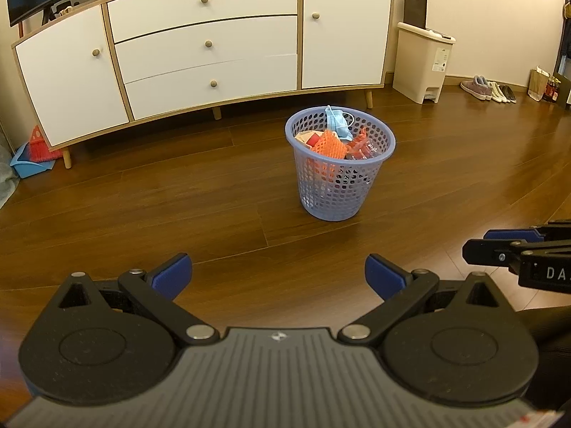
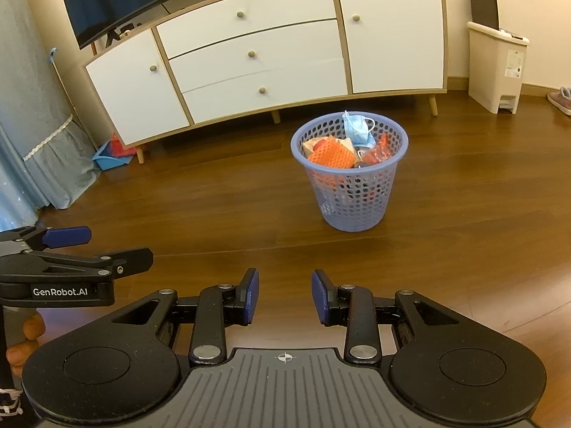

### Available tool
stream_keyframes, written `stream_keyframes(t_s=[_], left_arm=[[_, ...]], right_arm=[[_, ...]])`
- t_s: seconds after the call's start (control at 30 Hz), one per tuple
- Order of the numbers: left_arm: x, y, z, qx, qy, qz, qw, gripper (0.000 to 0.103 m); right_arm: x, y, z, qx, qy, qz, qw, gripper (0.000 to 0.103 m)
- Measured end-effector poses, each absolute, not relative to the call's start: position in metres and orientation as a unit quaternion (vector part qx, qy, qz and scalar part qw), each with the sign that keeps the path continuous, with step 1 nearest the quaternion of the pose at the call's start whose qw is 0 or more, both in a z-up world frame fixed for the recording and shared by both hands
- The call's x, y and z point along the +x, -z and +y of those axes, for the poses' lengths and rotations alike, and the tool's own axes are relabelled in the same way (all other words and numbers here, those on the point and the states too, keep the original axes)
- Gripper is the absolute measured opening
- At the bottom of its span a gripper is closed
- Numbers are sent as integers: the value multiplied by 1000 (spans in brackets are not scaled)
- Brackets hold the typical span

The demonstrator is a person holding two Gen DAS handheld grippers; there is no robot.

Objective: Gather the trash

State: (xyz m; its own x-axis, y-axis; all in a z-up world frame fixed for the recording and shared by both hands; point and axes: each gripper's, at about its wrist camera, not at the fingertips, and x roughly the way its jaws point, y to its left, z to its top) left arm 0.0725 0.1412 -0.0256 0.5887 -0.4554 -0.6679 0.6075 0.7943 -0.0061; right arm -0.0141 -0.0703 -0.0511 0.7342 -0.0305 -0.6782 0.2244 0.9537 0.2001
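1. With the floor (image 1: 214, 192) bare of loose litter in both views, probably near the end of collecting, or already there.
2. Standing upright on the wood in front of the sideboard (image 1: 207, 42): the lilac mesh basket (image 1: 335, 192), well apart from both grippers.
3. Piled to the rim inside: a blue face mask (image 1: 337, 123) draped at the far edge, orange foam netting (image 1: 328, 146) at the front, a red crinkled wrapper (image 1: 360, 142) to the right, something pale behind.
4. Left gripper (image 1: 278, 274): spread wide, nothing between the blue pads (image 1: 171, 274), hovering low over the boards.
5. Right gripper (image 2: 284, 296): parted by a narrower gap, likewise holding nothing, level with its partner and just beside it.
6. Left to do, judging from here: little or nothing on the visible floor; under the sideboard and beyond the frame edges, cannot tell.
7. Off to the left by the sideboard leg, a blue dustpan (image 1: 26, 164) with a red brush; beside the far wall, a cream pedal bin (image 1: 421, 67), untouched.
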Motion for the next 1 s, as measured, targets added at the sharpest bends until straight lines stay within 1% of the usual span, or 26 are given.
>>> stream_keyframes(t_s=[1.0], left_arm=[[73, 28, 141, 111, 295, 345, 884, 102]], right_arm=[[-15, 51, -69, 134, 60, 356, 923, 30]])
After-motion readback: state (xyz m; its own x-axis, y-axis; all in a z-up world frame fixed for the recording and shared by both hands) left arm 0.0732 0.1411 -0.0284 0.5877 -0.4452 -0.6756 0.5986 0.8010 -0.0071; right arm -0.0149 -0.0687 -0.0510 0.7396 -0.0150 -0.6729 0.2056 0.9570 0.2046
